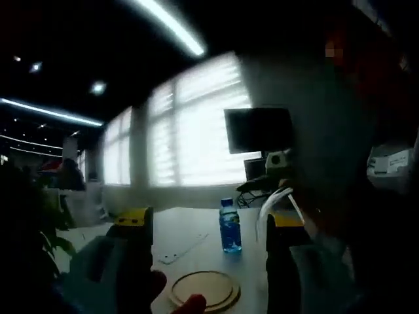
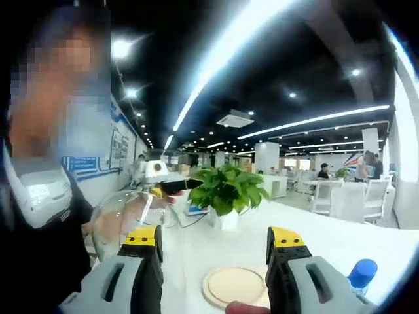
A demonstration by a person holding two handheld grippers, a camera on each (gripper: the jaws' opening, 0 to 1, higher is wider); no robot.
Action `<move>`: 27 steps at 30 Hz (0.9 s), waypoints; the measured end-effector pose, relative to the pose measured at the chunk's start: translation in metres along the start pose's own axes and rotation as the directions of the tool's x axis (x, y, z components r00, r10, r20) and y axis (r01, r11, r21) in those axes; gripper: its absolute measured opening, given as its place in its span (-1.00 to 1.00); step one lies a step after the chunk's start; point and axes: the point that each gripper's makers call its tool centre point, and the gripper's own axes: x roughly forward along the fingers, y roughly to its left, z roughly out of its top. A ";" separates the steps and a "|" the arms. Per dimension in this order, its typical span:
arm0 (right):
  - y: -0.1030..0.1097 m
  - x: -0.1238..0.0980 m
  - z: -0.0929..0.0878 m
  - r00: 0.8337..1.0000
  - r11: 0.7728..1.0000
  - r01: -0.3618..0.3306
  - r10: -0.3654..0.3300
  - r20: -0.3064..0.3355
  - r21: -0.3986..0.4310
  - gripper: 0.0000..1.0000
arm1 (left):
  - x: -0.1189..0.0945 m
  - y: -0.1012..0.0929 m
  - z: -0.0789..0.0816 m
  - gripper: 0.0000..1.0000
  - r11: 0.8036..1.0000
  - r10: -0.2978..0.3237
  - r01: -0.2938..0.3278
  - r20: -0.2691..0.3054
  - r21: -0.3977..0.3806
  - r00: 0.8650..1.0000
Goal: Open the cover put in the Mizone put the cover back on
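Observation:
A blue-capped Mizone bottle (image 1: 230,229) stands upright on the white table (image 1: 186,222), beyond a round wooden disc (image 1: 203,290). My left gripper (image 1: 209,218) hangs open above the disc, nothing between its jaws. A clear curved cover (image 1: 283,191) shows by its right jaw. In the right gripper view the same clear cover (image 2: 118,222) sits at the left, close to the person; what holds it I cannot tell. My right gripper (image 2: 213,237) is open over the wooden disc (image 2: 234,284), and the bottle's blue cap (image 2: 362,271) is at the lower right.
A potted green plant (image 2: 228,190) stands mid-table behind the disc. A dark monitor (image 1: 258,129) sits before bright windows. A person in dark clothes (image 2: 39,216) is close at the left. White desks and chairs (image 2: 347,196) stand further off. A white strip (image 1: 183,248) lies on the table.

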 end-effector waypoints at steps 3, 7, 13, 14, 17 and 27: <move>-0.015 0.000 -0.007 0.997 0.998 0.069 -0.068 -0.042 0.016 0.06 | 0.006 -0.003 -0.003 0.21 1.000 0.004 -0.004 -0.014 0.024 1.000; -0.026 -0.002 -0.018 0.981 0.988 0.148 -0.153 -0.119 -0.052 0.06 | 0.010 0.001 -0.020 0.16 0.995 0.047 -0.057 -0.120 -0.081 0.992; -0.030 -0.004 -0.023 0.962 0.978 0.200 -0.208 -0.175 -0.061 0.07 | 0.013 0.011 -0.029 0.05 0.993 0.093 -0.101 -0.135 -0.053 0.986; -0.031 -0.004 -0.025 0.960 0.976 0.205 -0.214 -0.179 -0.068 0.07 | 0.013 0.012 -0.029 0.03 0.993 0.096 -0.104 -0.137 -0.053 0.986; -0.038 -0.006 -0.029 0.949 0.970 0.233 -0.244 -0.202 -0.075 0.05 | 0.013 0.012 -0.030 0.02 0.992 0.098 -0.108 -0.137 -0.070 0.986; -0.049 -0.021 -0.029 0.927 0.950 0.286 -0.307 -0.217 -0.124 -0.20 | 0.011 0.028 -0.043 0.02 0.981 0.169 -0.183 -0.188 -0.063 0.968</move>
